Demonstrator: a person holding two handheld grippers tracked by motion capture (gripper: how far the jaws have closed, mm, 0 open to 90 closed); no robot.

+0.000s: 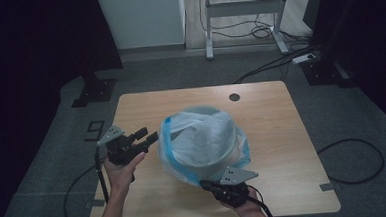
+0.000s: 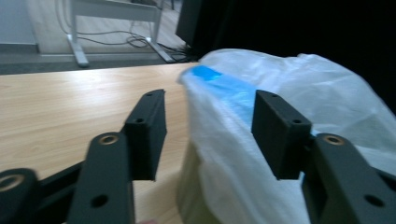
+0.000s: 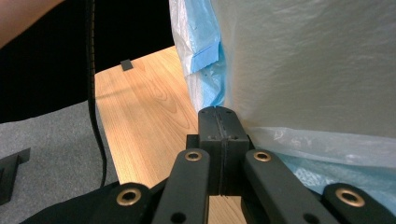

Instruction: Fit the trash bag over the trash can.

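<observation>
While the person works at the wooden table [image 1: 282,134], the high view lists: one pale bin [image 1: 207,138] near the table's middle, draped in a translucent white-and-blue bag [image 1: 184,164]; left gripper [image 1: 150,139] at the bag's left edge; right gripper [image 1: 205,184] at its near lower edge, each placed, it seems, to tug the liner around the rim.

Left gripper view: black jaws spread wide, holding nothing, bag [image 2: 280,93] bulging between and beyond them, bare tabletop [image 2: 70,107] to the side; presumably poised to pinch a fold.

Right gripper view: jaws pressed together with no gap, tips against the bag [image 3: 303,70]; whether film is pinched between them I cannot tell. Table edge [image 3: 140,116] runs beneath.
</observation>
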